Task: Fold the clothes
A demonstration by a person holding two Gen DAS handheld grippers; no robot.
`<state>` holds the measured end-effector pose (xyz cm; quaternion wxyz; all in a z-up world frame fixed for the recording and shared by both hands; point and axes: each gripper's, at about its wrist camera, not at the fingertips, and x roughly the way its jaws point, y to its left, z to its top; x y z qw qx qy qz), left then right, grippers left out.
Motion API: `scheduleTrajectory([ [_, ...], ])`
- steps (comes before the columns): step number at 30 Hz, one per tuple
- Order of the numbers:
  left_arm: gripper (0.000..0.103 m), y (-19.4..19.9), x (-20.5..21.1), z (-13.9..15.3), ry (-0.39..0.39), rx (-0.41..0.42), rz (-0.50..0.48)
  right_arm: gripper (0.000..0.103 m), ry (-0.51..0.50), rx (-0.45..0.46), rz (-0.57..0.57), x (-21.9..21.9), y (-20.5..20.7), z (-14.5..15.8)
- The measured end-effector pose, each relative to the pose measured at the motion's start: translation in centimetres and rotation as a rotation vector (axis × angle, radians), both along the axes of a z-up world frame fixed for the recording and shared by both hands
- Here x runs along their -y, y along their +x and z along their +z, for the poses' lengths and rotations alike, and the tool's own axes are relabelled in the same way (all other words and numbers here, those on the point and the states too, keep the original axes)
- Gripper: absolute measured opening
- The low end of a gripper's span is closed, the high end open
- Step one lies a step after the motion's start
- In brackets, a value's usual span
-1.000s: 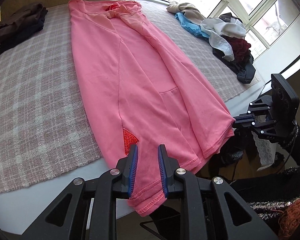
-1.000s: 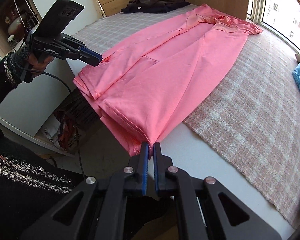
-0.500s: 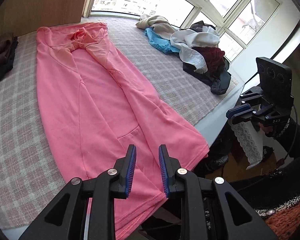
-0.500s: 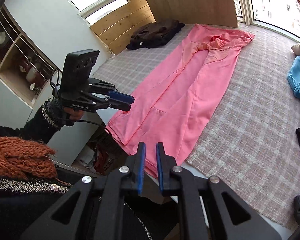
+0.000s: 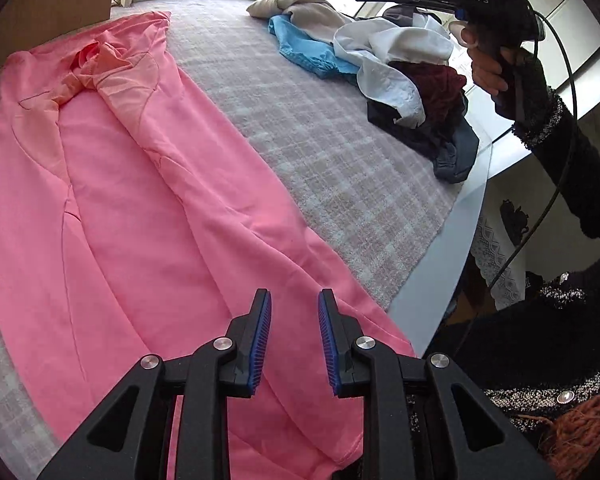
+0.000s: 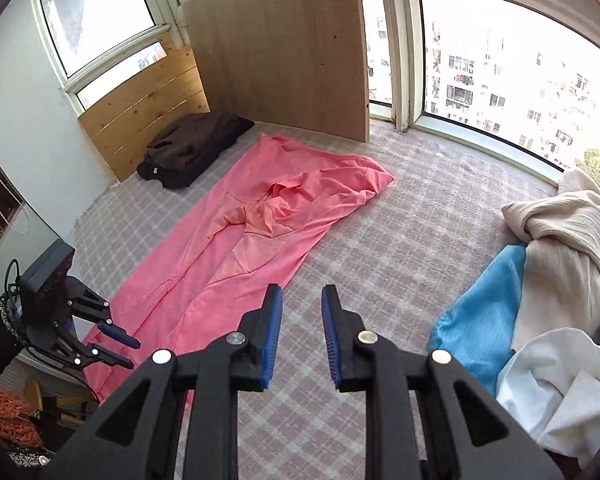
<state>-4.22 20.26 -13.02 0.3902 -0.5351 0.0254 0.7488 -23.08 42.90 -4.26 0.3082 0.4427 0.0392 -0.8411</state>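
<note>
Pink garment: long pink piece, apparently a dress or long top, laid lengthwise on the checked cover; its sides are folded inward along the length, the neck end lies far, and the hem end hangs just over the near edge.
Position: left half of the surface in the left wrist view; well apart from the unsorted heap on the right.
Left gripper: jaws apart with nothing between them, hovering above the hem end, pads clear of the cloth.
Right gripper: jaws opening, nothing between them; held above bare checked cover just right of the garment's middle, gripped by a hand in a dark knitted sleeve.
Step in hand: judged to be the pause between folds; the lengthwise fold looks finished and neither gripper holds cloth.
Next move calls for: probably a crosswise fold, each gripper taking one corner of one end and carrying it over to the other; both layers must be pinched together so that the folded sides do not slip open.
Folded dark clothes: stacked at the far left, against the wooden panel.
Unsorted heap: blue, cream, white, maroon and dark items at the right, near the windows.
</note>
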Motion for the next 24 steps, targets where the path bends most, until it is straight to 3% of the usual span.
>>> scheduleTrajectory([
  [5,0.025,-10.1,0.6,3.5,-0.038,-0.155,0.186,0.023,0.003,0.037,0.021,0.1,-11.5,-3.1],
  [8,0.026,-15.6,-0.4,2.8,-0.069,-0.181,0.243,0.023,0.038,0.051,0.062,1.6,-15.4,-5.0],
  [12,0.026,-20.4,-2.4,0.3,-0.132,-0.184,0.24,0.023,0.096,0.055,0.154,3.9,-18.3,-7.3],
  [17,0.025,-24.0,-4.0,-2.6,-0.197,-0.163,0.232,0.024,0.136,0.054,0.255,5.5,-20.8,-8.9],
  [18,0.021,-24.4,-4.0,-2.8,-0.196,-0.156,0.233,0.024,0.141,0.05,0.275,5.8,-21.1,-9.2],
  [19,0.006,-24.5,-3.8,-2.9,-0.196,-0.156,0.234,0.024,0.156,0.043,0.293,6.2,-21.2,-9.4],
  [20,0.003,-24.5,-3.5,-2.8,-0.197,-0.158,0.244,0.024,0.171,0.034,0.305,6.4,-21.3,-9.7],
  [24,0.007,-23.3,-0.8,-1.4,-0.191,-0.159,0.318,0.024,0.152,0.038,0.312,6.1,-21.9,-10.0],
])
